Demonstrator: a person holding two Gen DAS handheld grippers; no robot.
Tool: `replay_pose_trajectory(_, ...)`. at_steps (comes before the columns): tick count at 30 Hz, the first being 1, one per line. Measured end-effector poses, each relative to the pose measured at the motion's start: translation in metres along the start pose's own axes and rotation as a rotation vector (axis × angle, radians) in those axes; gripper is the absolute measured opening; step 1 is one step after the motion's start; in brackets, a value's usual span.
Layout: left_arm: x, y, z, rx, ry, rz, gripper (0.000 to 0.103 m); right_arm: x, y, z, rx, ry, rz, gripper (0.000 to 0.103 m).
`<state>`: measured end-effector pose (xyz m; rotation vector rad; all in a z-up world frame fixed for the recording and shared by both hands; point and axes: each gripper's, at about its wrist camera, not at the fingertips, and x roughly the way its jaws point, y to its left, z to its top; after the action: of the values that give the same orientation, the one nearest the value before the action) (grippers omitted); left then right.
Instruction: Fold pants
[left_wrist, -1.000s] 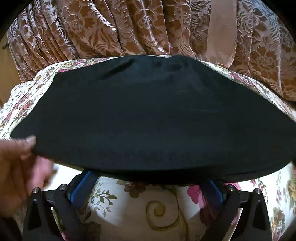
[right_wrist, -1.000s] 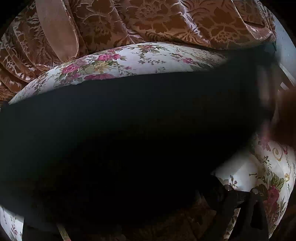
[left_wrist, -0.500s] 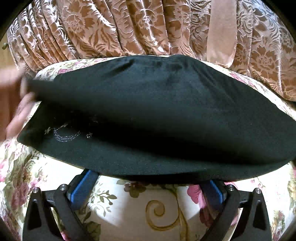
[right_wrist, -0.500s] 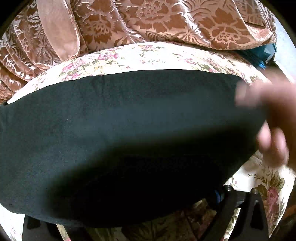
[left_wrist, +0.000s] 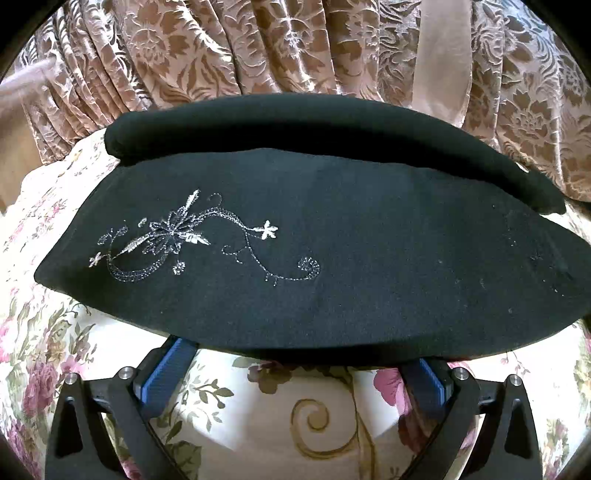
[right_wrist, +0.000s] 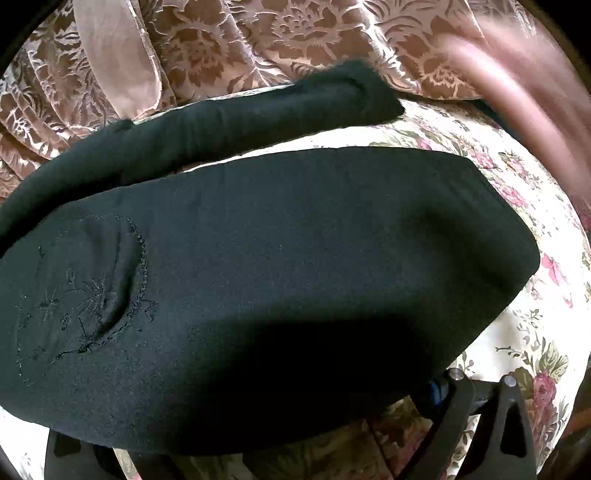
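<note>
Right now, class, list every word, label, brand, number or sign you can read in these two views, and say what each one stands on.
None: no readable text in either view.
The black pants carry only silver flower-and-swirl embroidery, no letters.
The floral bedspread and the brown patterned curtain show only patterns.

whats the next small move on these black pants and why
Probably ease the left gripper forward and close it on the near edge of the black pants. The pants lie spread across the floral bedspread, the far leg flipped back, and that near edge drapes over the gripper's wide-apart fingers.
</note>
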<state>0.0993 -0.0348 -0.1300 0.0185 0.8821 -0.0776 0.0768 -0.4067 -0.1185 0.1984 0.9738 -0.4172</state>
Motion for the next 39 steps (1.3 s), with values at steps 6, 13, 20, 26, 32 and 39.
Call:
replay_pose_trajectory(6,0.000,0.000,0.000,0.000,0.000,0.000,0.103,-0.001,0.000,-0.001,0.000,0.000,-0.001,0.103)
replay_pose_trajectory(13,0.001,0.002,0.000,-0.004,0.000,-0.007,0.103,-0.001,0.001,-0.001,-0.001,-0.001,-0.004,0.103)
replay_pose_trajectory(20,0.001,0.001,0.001,-0.006,-0.002,0.000,0.103,-0.002,-0.001,-0.001,0.015,0.007,0.012,0.103)
replay_pose_trajectory(26,0.001,-0.001,0.001,0.000,0.001,0.011,0.103,-0.042,0.004,-0.041,-0.006,0.026,-0.016,0.103)
replay_pose_trajectory(32,-0.026,0.004,0.005,-0.023,-0.008,-0.016,0.103,-0.090,0.045,-0.065,-0.016,-0.026,0.042,0.103)
replay_pose_trajectory(39,-0.114,0.007,0.011,-0.010,-0.201,-0.010,0.103,-0.134,0.126,-0.053,-0.125,-0.166,0.140,0.103)
